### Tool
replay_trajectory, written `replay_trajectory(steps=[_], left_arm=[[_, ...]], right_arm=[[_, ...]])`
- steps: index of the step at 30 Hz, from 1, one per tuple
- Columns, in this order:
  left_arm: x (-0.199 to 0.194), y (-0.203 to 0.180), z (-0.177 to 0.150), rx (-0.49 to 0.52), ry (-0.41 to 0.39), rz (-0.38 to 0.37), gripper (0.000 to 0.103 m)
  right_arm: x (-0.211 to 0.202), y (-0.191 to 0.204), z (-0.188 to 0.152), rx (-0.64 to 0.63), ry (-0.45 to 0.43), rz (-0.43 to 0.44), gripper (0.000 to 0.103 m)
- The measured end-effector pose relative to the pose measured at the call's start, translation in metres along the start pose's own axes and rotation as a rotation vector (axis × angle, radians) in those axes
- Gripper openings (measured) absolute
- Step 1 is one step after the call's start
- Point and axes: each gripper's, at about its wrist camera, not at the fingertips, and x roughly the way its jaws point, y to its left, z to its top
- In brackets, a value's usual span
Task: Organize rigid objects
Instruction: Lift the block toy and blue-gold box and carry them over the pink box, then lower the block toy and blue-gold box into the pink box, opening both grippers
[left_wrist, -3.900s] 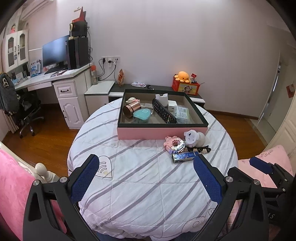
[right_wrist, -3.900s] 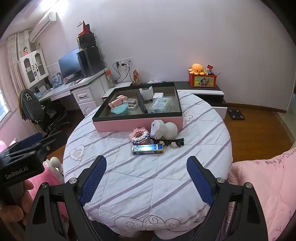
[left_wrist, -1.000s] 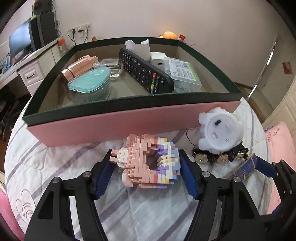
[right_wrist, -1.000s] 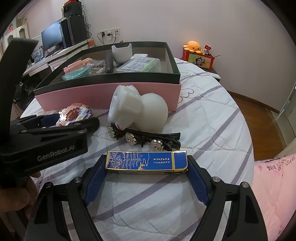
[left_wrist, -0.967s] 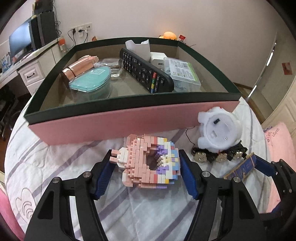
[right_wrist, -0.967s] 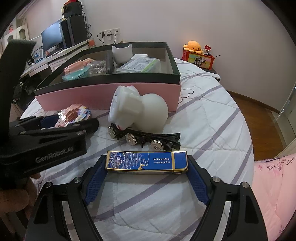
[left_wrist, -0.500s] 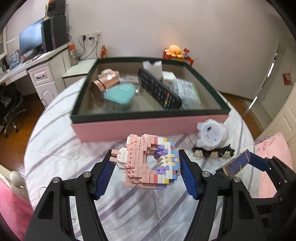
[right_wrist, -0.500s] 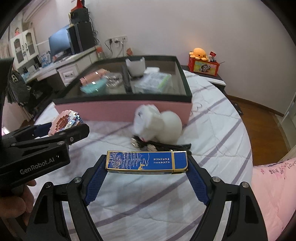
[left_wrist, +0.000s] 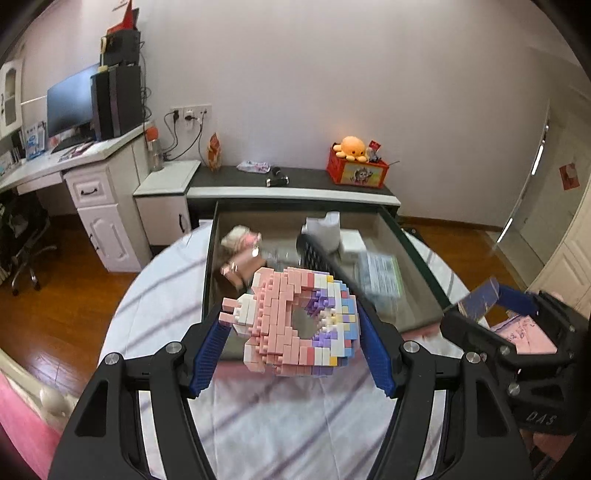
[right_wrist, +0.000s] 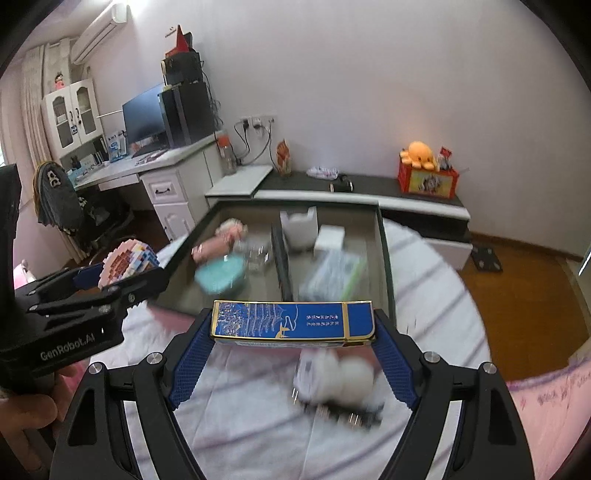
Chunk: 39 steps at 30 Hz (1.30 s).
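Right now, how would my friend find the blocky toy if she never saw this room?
Look over the round table with the striped cloth, in front of the big pink storage box. The block toy is up in the air, squeezed in the left gripper. It is the only thing made of tiny pink, white and purple bricks, with a hole through its middle.

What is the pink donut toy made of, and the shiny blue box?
The pink donut toy looks like hard plastic: tiny studded bricks with a smooth, matte surface. The shiny blue box is probably glossy printed cardboard, though it could be tin; its gold edges gleam and its corners are crisp.
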Motion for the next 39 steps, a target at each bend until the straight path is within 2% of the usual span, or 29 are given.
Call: replay_trajectory(steps=[5, 11, 17, 21, 28, 34, 39], left_arm=[[0.031, 0.002, 0.028, 0.005, 0.008, -0.014, 0.068], [0.079, 0.01, 0.056, 0.0, 0.045, -0.013, 0.068], [0.138, 0.019, 0.078, 0.015, 0.133, 0.0, 0.068], [0.168, 0.02, 0.078, 0.017, 0.194, -0.002, 0.068], [0.19, 0.019, 0.072, 0.008, 0.247, 0.007, 0.069], [0.193, 0.022, 0.073, 0.009, 0.259, 0.025, 0.089], [0.181, 0.026, 0.072, -0.005, 0.234, 0.03, 0.098]], right_arm=[[0.033, -0.012, 0.039, -0.005, 0.0, 0.006, 0.083], [0.098, -0.035, 0.07, 0.008, 0.069, -0.007, 0.083], [0.158, -0.05, 0.082, 0.006, 0.175, -0.013, 0.083], [0.182, -0.056, 0.086, 0.007, 0.228, -0.026, 0.083], [0.208, -0.058, 0.078, 0.001, 0.298, -0.031, 0.084], [0.209, -0.061, 0.079, -0.004, 0.299, -0.041, 0.088], [0.205, -0.058, 0.074, -0.008, 0.304, -0.027, 0.091]])
